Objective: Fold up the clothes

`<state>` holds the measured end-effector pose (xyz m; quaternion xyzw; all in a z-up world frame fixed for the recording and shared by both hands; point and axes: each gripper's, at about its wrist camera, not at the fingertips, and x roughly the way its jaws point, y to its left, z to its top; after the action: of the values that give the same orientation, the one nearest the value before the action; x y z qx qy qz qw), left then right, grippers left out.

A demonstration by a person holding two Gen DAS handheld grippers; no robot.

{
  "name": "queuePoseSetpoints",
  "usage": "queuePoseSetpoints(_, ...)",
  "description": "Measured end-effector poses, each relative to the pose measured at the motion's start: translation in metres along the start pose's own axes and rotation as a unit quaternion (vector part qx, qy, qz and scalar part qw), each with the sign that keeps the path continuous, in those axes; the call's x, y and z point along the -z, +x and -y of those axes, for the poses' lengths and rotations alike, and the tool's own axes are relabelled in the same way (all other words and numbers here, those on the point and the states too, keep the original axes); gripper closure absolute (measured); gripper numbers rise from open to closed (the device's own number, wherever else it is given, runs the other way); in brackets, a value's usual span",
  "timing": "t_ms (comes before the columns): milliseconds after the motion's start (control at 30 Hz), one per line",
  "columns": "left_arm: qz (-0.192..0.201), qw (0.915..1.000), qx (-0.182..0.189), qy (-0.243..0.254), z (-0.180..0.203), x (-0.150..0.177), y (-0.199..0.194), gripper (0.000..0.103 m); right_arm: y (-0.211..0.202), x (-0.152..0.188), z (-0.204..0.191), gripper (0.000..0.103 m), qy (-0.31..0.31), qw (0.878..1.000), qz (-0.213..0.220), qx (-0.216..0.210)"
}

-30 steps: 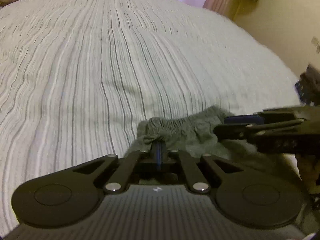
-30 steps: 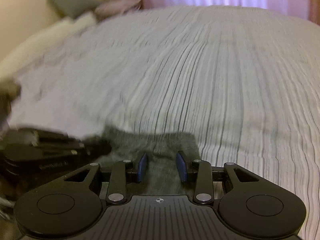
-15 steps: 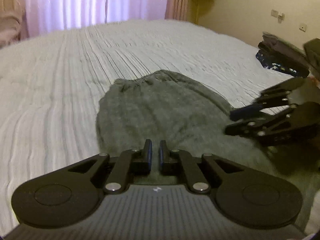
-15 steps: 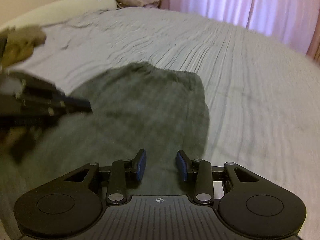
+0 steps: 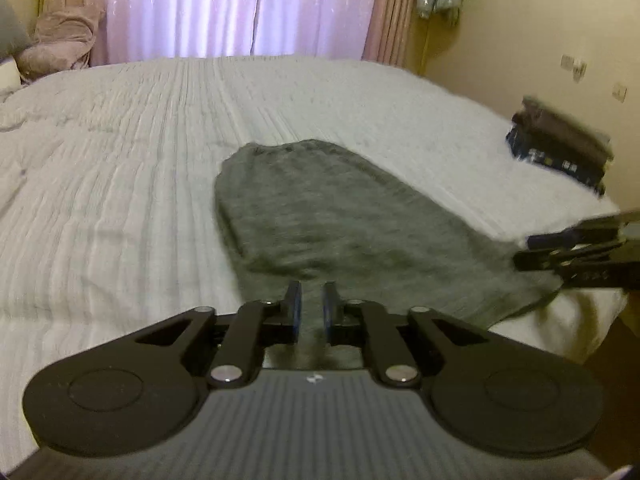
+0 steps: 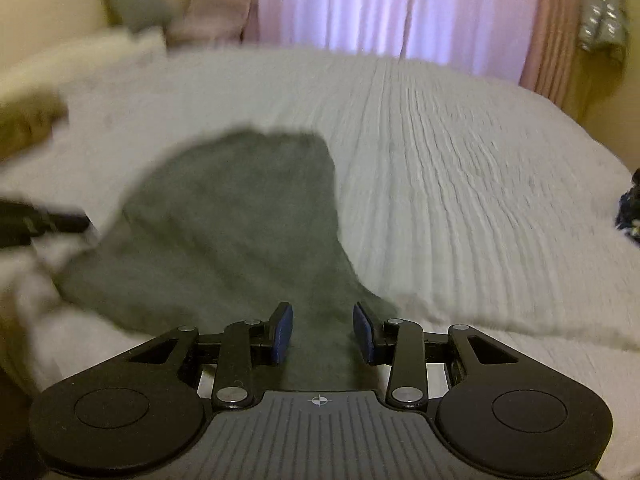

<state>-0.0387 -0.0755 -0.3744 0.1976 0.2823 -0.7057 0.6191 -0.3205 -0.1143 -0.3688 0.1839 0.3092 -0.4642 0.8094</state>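
Observation:
A grey garment (image 5: 320, 216) lies spread flat on the striped white bedspread (image 5: 120, 184), stretching from near the bed's front edge toward its middle. It also shows in the right wrist view (image 6: 240, 216). My left gripper (image 5: 311, 310) is open by a narrow gap over the garment's near left end, with grey cloth showing between the pads. My right gripper (image 6: 322, 330) is open wide over the garment's near right end. The right gripper's fingers (image 5: 568, 248) show at the right of the left wrist view, and the left gripper (image 6: 44, 222) at the left of the right wrist view.
A stack of folded dark clothes (image 5: 560, 148) sits at the bed's right edge. Pink curtains (image 5: 240, 8) hang behind the bed. A pink blanket (image 5: 60, 48) and pillows lie at the far left. A brown cloth (image 6: 28, 124) lies at the bed's left.
Both grippers pulled back toward the bed's front edge, drawing the bunched garment out flat and long. The left gripper went from shut on the cloth to slightly open.

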Motion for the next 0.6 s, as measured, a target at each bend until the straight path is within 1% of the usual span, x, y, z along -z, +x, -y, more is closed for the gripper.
queuePoseSetpoints(100, -0.029, 0.9991, -0.021, -0.020, 0.008, 0.017, 0.009, 0.090, 0.016, 0.013, -0.005, 0.066, 0.045, 0.998, -0.041, -0.008)
queuePoseSetpoints(133, -0.039, 0.9985, -0.029, -0.027, 0.010, 0.024, 0.011, 0.090, 0.016, 0.021, -0.007, 0.066, 0.053, 0.998, -0.042, 0.000)
queuePoseSetpoints(233, -0.043, 0.9974, -0.035, -0.045, 0.015, 0.037, -0.007, 0.090, -0.006, 0.039, -0.016, 0.066, 0.065, 0.997, -0.029, 0.014)
queuePoseSetpoints(267, -0.048, 0.9967, -0.037, -0.055, 0.016, 0.038, -0.012, 0.089, -0.014, 0.043, -0.018, 0.066, 0.075, 0.997, -0.028, 0.017)
queuePoseSetpoints(333, -0.055, 0.9954, -0.051, -0.061, 0.022, 0.040, -0.022, 0.088, -0.028, 0.045, -0.020, 0.065, 0.092, 0.995, -0.025, 0.024)
queuePoseSetpoints(433, -0.050, 0.9945, -0.076, -0.052, 0.036, 0.043, -0.043, 0.081, -0.050, 0.049, -0.027, 0.065, 0.120, 0.992, -0.015, 0.034)
queuePoseSetpoints(500, -0.045, 0.9946, -0.080, -0.048, 0.046, 0.044, -0.057, 0.076, -0.066, 0.051, -0.033, 0.065, 0.132, 0.991, -0.006, 0.031)
queuePoseSetpoints(533, -0.041, 0.9949, -0.081, -0.045, 0.051, 0.045, -0.064, 0.074, -0.073, 0.050, -0.036, 0.063, 0.134, 0.991, -0.002, 0.031)
queuePoseSetpoints(600, -0.034, 0.9949, -0.086, -0.040, 0.060, 0.044, -0.075, 0.071, -0.085, 0.049, -0.044, 0.021, 0.127, 0.991, 0.012, 0.039)
